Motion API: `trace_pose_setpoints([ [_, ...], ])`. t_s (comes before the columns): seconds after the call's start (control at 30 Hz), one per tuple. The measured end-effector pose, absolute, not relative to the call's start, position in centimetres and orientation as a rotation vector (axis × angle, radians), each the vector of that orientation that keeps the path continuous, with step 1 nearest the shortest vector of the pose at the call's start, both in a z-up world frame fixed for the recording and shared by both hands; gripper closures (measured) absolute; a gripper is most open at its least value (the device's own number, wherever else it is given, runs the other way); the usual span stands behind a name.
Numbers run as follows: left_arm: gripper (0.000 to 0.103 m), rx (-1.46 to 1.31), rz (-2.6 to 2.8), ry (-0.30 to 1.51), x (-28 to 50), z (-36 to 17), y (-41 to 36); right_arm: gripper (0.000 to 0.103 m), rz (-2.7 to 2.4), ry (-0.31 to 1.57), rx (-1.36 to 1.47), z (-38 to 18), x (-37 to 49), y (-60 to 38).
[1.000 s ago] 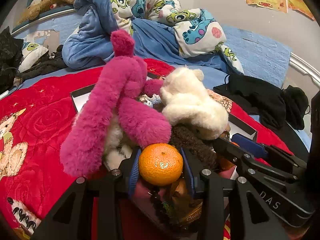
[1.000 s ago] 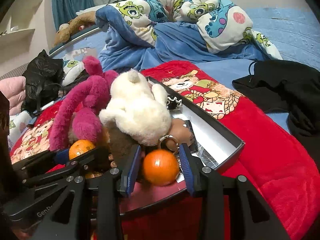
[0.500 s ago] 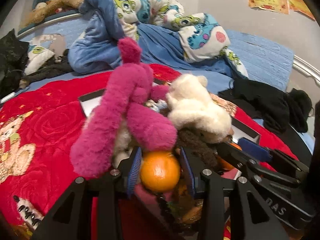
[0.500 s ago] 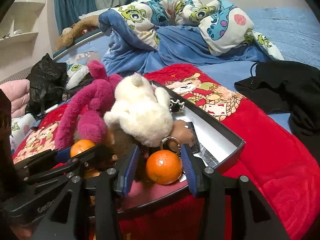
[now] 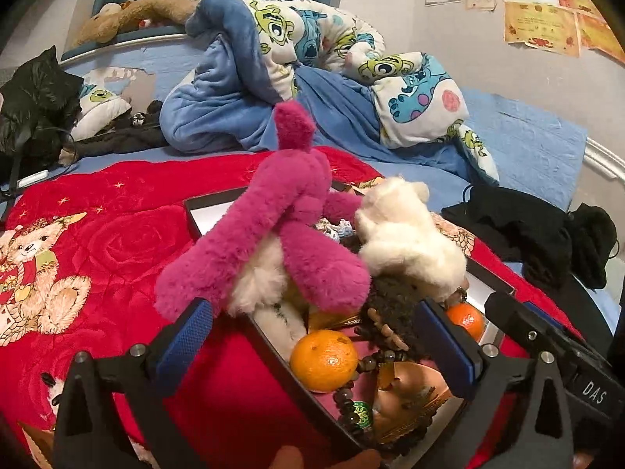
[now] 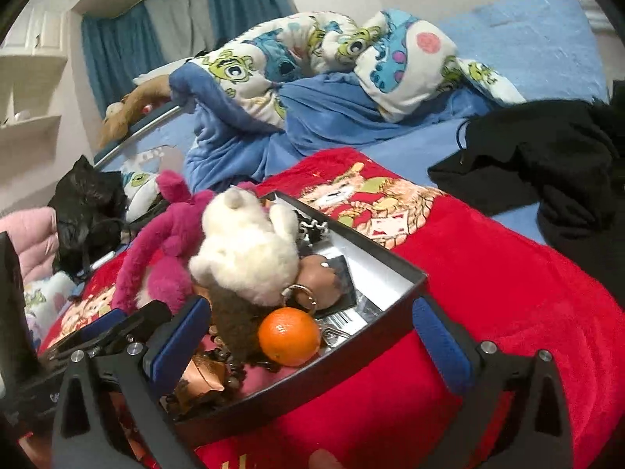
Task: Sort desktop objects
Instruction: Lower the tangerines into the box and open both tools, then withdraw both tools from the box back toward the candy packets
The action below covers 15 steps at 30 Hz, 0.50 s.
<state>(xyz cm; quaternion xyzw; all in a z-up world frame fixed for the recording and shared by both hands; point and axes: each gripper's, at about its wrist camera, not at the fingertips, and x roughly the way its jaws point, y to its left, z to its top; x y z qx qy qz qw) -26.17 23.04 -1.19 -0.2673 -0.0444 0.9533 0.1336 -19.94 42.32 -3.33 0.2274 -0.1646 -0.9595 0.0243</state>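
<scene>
Looking along the left gripper (image 5: 318,346), both blue-padded fingers stand spread wide and hold nothing; an orange (image 5: 324,360) lies in the gap between them, a touch toward the 1 o'clock side of centre, resting in the near corner of the black box (image 5: 269,346) and touching neither pad. A string of brown beads (image 5: 381,336) runs from the orange toward 2 o'clock, and the pink plush toy (image 5: 281,234) and white plush toy (image 5: 406,242) are heaped at 12 o'clock beyond it. A second orange (image 5: 465,320) sits at 3 o'clock, past the right-hand finger and beside the other tool, so it lies outside this gripper's reach line. From the right wrist, the right gripper (image 6: 308,338) is likewise wide open and empty; its orange (image 6: 288,337) sits between the fingers, slightly toward 11 o'clock of the midpoint, in the box against a brown furry piece (image 6: 234,324) and just below a metal key ring (image 6: 299,297). The box wall (image 6: 390,252) runs diagonally from 1 o'clock down toward the right finger, which hangs outside it over the red blanket (image 6: 508,293). Each fruit being round, no long axis matters; my judgement is that each orange appears set down in the box, and any next pick would turn on which loose thing lies nearest each hand.
</scene>
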Motion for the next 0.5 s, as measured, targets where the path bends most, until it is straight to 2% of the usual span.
trace_pose_setpoints([
  [0.5,0.000,-0.745,2.753,-0.132,-25.79,-0.97,23.34,0.000,-2.980,-0.506,0.671,-3.08,-19.35,42.31],
])
